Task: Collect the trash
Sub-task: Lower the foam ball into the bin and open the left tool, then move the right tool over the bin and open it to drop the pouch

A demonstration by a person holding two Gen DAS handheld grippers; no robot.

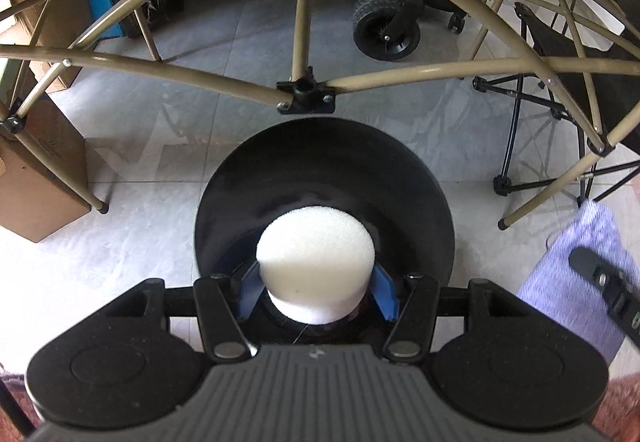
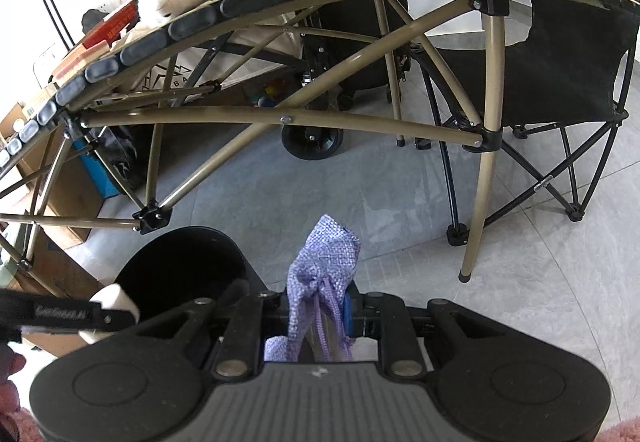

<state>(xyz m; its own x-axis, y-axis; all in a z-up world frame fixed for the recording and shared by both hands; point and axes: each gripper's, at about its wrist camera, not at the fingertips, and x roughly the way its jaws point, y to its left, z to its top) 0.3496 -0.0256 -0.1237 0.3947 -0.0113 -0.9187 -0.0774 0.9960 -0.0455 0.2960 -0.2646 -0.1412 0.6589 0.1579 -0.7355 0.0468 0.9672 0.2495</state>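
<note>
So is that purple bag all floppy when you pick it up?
Probably yes. The purple bag sags over the right gripper that pinches it, and its strings dangle, so it looks soft, not stiff. It seems light and nearly empty, since the woven cloth folds flat. It likely won't slip; the weave looks rough.

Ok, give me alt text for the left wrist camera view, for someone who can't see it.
The left hand-held gripper holds a white foam cylinder between its blue pads, directly above an open black trash bin on the grey tiled floor. Behind the bin stand a folding table's tan legs; a purple woven pouch shows at the right edge.
</note>
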